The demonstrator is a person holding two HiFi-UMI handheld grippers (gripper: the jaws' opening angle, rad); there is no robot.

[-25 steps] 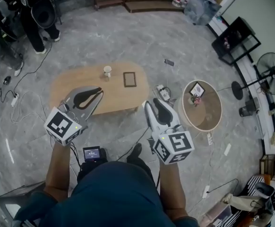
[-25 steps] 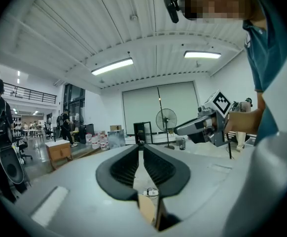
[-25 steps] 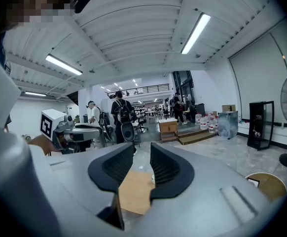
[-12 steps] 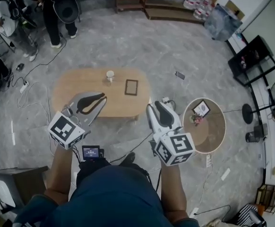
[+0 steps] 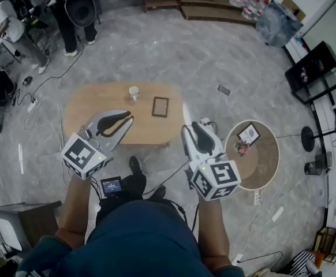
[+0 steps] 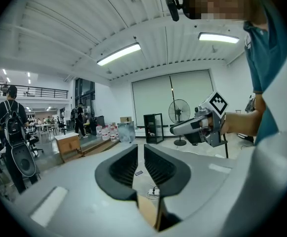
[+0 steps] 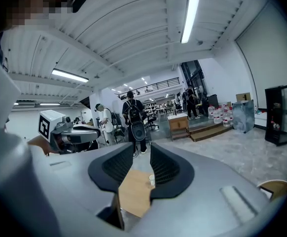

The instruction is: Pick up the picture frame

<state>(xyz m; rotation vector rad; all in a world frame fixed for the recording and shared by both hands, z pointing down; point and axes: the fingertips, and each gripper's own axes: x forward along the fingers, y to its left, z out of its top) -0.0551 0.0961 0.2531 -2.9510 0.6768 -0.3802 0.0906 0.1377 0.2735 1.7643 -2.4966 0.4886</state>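
Note:
In the head view a dark picture frame lies flat on the oval wooden table, right of a white cup. My left gripper reaches over the table's near edge, left of the frame. Its jaws are opening, a narrow gap shows in the left gripper view, and nothing is between them. My right gripper hangs just off the table's right end, below the frame. It is open and empty, with the tabletop and the cup seen between its jaws.
A round side table at the right carries a small framed picture and flowers. A power strip and cables lie on the floor beside the oval table. People stand at the far left. My foot is near the table.
Both grippers have come forward toward the oval table, and the left tip now overlaps its near edge. A foot has stepped into view below the table.

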